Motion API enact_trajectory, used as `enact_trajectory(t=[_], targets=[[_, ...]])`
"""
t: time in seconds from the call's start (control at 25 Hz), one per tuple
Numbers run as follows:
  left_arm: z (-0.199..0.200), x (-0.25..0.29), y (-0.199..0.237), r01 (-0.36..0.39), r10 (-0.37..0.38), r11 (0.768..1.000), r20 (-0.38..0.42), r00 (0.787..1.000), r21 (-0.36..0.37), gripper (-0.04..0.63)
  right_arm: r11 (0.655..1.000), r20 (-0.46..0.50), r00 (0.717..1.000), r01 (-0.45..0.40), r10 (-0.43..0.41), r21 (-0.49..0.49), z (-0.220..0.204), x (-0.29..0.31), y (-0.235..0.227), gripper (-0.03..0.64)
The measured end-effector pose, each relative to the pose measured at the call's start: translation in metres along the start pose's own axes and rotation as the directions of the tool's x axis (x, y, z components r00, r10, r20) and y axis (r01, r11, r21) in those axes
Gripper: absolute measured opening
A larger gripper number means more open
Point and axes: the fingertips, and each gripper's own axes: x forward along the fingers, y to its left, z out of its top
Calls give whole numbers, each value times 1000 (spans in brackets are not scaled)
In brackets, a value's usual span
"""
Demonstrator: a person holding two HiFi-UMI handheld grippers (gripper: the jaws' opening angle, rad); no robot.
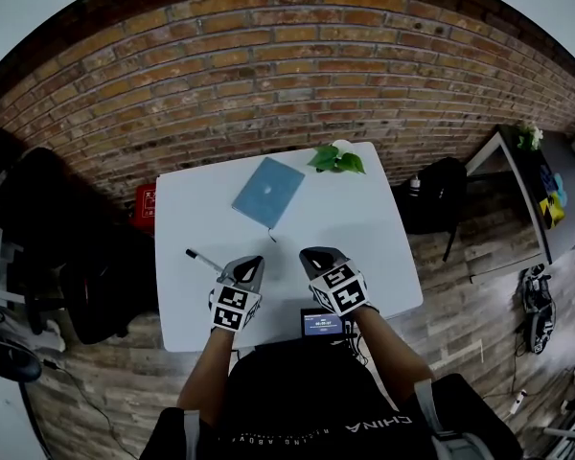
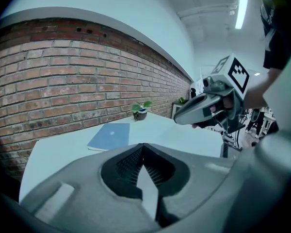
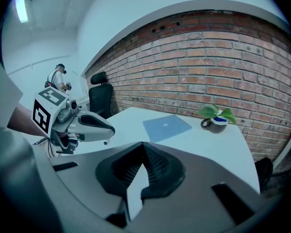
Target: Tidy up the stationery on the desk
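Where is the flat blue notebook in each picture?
Head view: flat blue notebook, far middle of the white desk.
Left gripper view: centre-left, above the jaws.
Right gripper view: centre, above the jaws.
Shared landmark: small green potted plant, right of it in every view.

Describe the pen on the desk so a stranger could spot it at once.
Find the white desk in front of the brick wall. Near its left edge, beside the left gripper, lies the pen. It is the only thin, stick-shaped thing; the blue notebook is flat and square, the plant leafy.
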Motion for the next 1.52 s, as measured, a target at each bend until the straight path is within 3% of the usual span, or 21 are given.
enact_trajectory(t=[0.4,0.8,0.92,1.04,1.28,1.52], targets=[[4,5,19,-3,3,1000,-12,1000,-10,9,1000,-29,999,-29,29,-5,-1,13,-5,9],[31,41,76,0,0,1000,-20,1000,-2,11,999,-51,999,-13,15,30,20,53,-39,11],[35,60,93,6,-6,1000,-28,1000,8,12,998,-54,999,-6,9,69,23,75,-51,61],[33,80,113,10,-9,1000,-58,998,16,85,994,-63,998,13,-6,110,21,98,-61,89],[8,120,152,4,-2,1000,-163,987,12,168,978,-84,996,60,-43,200,12,143,-78,157],[-22,146,181,-4,-4,999,-239,971,-32,193,950,-93,993,100,-76,297,3,175,-88,190]])
